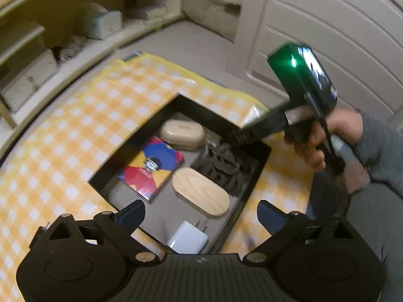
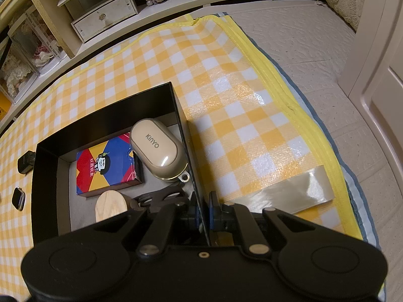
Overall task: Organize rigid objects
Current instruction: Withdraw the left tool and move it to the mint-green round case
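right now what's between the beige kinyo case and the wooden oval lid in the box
The colourful card box lies between the beige case and the wooden lid, clearest in the left wrist view.

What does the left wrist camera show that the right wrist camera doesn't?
Only the left view shows the white charger in the black box and a hand holding the right gripper. Only the right view shows a black adapter and a watch on the checkered mat. Both show the beige case, colourful card box and wooden lid.
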`<state>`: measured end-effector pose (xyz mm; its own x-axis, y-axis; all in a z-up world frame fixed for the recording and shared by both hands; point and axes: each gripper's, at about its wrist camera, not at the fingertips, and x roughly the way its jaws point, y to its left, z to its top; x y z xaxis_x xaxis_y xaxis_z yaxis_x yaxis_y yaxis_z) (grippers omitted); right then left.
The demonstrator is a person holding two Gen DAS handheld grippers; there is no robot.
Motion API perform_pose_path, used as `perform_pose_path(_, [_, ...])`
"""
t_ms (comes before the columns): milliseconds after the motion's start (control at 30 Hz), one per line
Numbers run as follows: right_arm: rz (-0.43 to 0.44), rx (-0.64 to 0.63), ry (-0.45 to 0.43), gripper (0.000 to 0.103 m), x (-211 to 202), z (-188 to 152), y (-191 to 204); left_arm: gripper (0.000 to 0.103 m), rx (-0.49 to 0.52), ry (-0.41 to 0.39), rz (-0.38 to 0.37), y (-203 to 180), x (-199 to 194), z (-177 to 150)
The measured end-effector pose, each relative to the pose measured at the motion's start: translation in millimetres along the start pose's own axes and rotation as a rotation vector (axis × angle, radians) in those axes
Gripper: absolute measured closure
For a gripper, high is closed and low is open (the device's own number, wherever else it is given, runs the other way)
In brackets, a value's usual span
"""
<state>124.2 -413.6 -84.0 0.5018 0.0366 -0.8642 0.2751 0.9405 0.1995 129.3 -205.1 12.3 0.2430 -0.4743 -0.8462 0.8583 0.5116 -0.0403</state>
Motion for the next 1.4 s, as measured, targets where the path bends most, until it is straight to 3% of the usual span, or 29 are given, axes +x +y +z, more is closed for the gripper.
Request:
perform_pose_path(167, [0.0,0.0,0.0,0.095,0,0,0,0.0,-0.035,-0.126,0.09,1,-28,-7])
perform_pose_path(400, [0.0,-0.001,0.0,0.095,-1,1,1,0.0,-0.188,-0.278,0.204,18,-66,-23])
perform_pose_path(733, [-0.002,-0.001,0.001,0.095,-1,0,2,0.0,-0.352,-0.376,0.409,48,-89,-57])
perform_pose_path(900, [-0.001,-0.001,0.001,0.095,-1,1,2,0.0,-0.454,-0.35,0.474,68,-84,-78])
perform_pose_path(1400, [-0.012,-0.001,0.014,0.095,0,-1,2,0.002,-0.519,-0.136,0.391,89,-26,-138])
